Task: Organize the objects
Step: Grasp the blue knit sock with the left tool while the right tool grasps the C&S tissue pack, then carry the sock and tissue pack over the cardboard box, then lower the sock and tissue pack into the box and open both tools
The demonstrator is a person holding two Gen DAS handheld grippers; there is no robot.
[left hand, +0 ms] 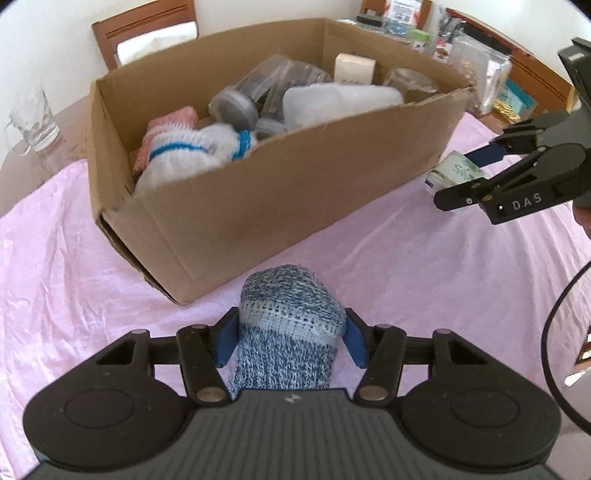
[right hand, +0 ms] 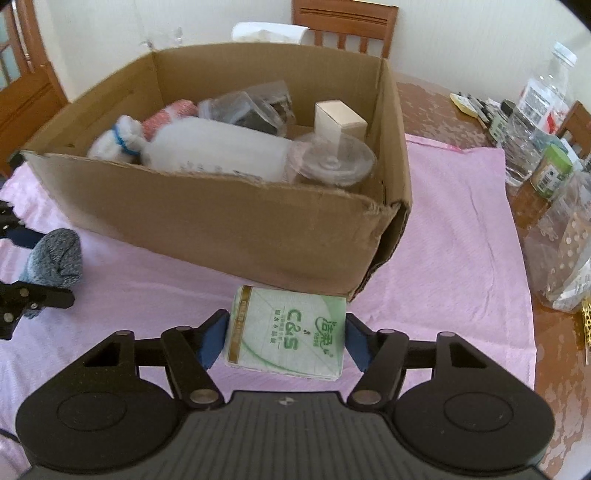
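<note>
My left gripper (left hand: 290,334) is shut on a blue-grey knitted sock roll (left hand: 291,314), held just in front of the cardboard box (left hand: 295,192). The same sock roll (right hand: 55,258) shows at the left edge of the right wrist view. My right gripper (right hand: 282,334) is shut on a green and white tissue pack (right hand: 288,332), close to the box's near right corner (right hand: 369,251). In the left wrist view, the right gripper (left hand: 465,173) grips that pack (left hand: 452,171) beside the box. Inside the box lie white and pink socks (left hand: 184,147), clear jars (left hand: 236,107), a plastic container (right hand: 218,151) and a small carton (right hand: 340,122).
A pink cloth (left hand: 74,258) covers the table. A glass mug (left hand: 31,118) stands at the far left. Bottles, jars and bags (right hand: 543,147) crowd the table's right side. Wooden chairs (right hand: 343,22) stand behind the box.
</note>
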